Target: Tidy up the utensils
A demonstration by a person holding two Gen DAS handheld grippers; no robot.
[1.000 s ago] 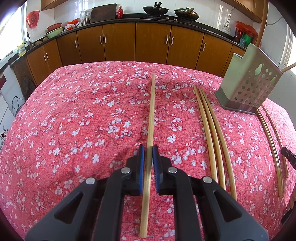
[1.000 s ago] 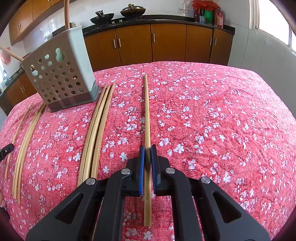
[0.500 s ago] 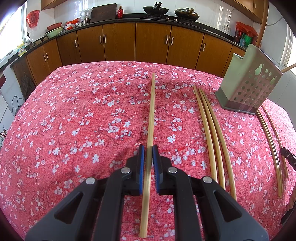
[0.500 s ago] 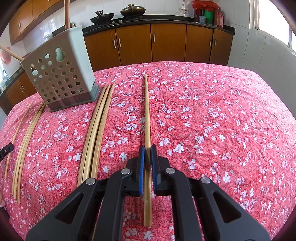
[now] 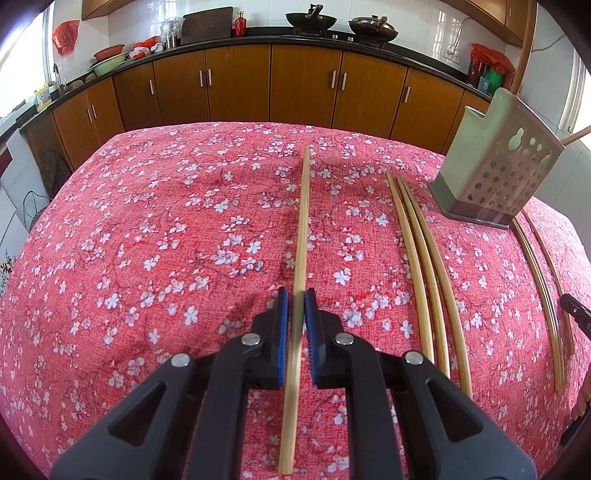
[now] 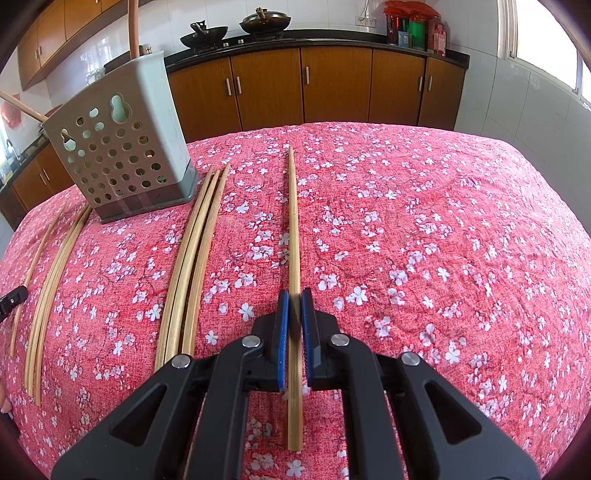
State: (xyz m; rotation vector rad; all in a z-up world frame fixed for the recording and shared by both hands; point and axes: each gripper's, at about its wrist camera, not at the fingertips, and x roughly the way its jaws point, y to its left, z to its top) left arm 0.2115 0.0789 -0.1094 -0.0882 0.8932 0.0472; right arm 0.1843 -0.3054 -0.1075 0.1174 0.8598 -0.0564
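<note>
Each wrist view shows a long bamboo chopstick lying lengthwise on the red flowered tablecloth. My left gripper (image 5: 295, 295) has its blue pads shut on one chopstick (image 5: 303, 221). My right gripper (image 6: 294, 295) is shut on another chopstick (image 6: 293, 221). A grey-green perforated utensil holder (image 5: 491, 177) stands at the right of the left wrist view and also shows at the left of the right wrist view (image 6: 122, 147). Three loose chopsticks (image 5: 424, 258) lie together between the grippers, also in the right wrist view (image 6: 192, 258).
More chopsticks lie beyond the holder (image 5: 543, 280), also in the right wrist view (image 6: 48, 288). Brown kitchen cabinets (image 5: 295, 85) and a counter with woks (image 5: 314, 18) stand behind the table. The tablecloth (image 5: 147, 240) drops off at the edges.
</note>
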